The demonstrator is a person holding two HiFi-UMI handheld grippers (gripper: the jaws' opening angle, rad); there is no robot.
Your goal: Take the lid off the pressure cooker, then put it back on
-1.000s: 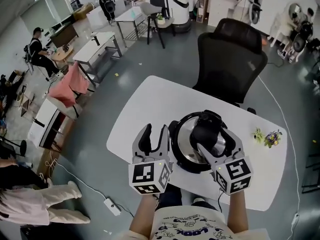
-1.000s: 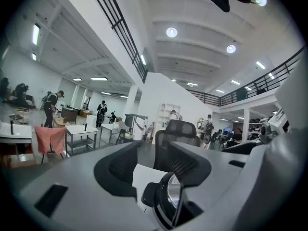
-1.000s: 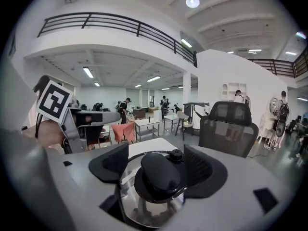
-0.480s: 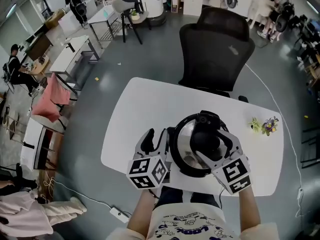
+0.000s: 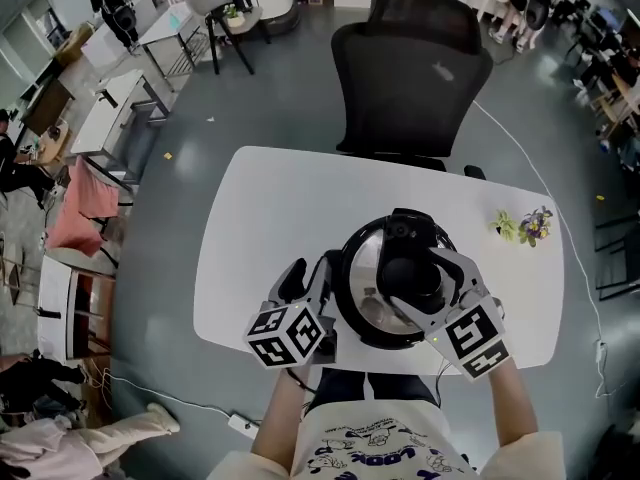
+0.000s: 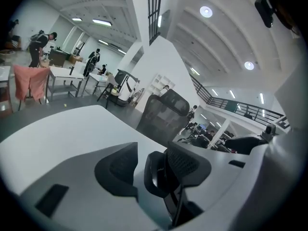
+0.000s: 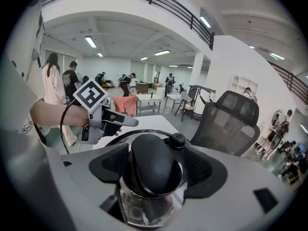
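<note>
A black pressure cooker stands near the front of the white table. Its shiny lid lies over the pot, and whether it is raised I cannot tell. My right gripper is shut on the lid's black handle. In the right gripper view the handle fills the gap of the right gripper, with a small valve behind it. My left gripper sits at the cooker's left side. In its own view the left gripper is shut on the cooker's black side handle.
A black office chair stands behind the table's far edge. A small bunch of flowers lies at the table's right. On the floor by my left leg is a power strip. Desks and people fill the room at the far left.
The head view has shifted, so the table and chair sit differently in the picture. Both grippers keep their places on the cooker; nothing was let go or lifted that I can see.
</note>
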